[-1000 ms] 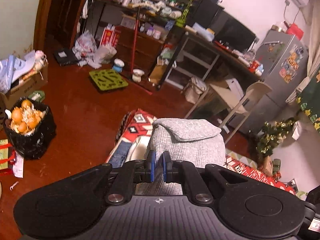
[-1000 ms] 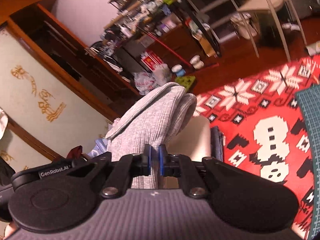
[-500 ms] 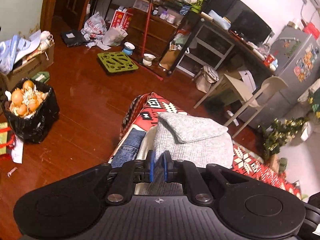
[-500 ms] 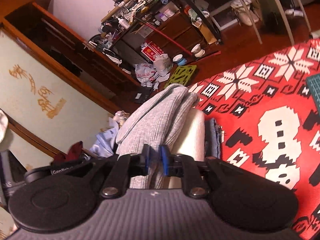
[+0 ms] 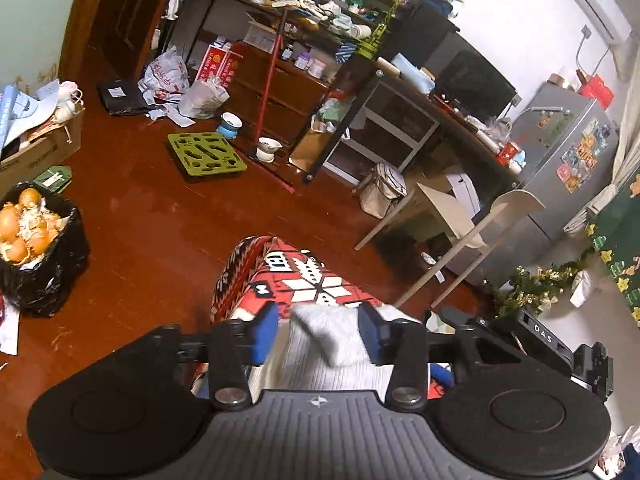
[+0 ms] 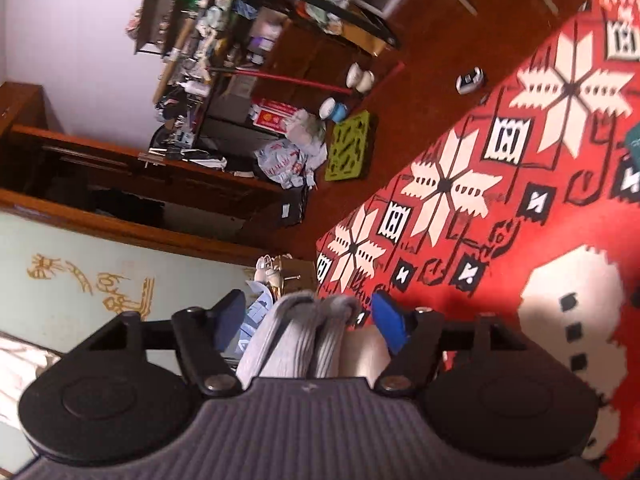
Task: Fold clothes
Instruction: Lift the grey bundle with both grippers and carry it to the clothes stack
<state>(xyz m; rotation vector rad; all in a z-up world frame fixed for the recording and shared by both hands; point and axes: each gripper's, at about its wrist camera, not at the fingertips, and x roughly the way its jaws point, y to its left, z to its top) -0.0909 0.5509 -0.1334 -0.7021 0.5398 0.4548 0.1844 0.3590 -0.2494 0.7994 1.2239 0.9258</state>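
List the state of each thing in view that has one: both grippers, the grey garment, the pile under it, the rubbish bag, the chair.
Left gripper: jaws opening, grey garment between them, unpinched.
Right gripper: jaws opening, garment's folded edge between them.
Grey garment: folded, lying on the pile.
Pile of clothes: stacked on the red patterned cloth.
Rubbish bag: open, full.
Chair: upright, unoccupied.

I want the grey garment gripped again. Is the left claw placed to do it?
Probably yes: the grey garment lies between the left claw's opening jaws, pads clear of it, nothing in between.
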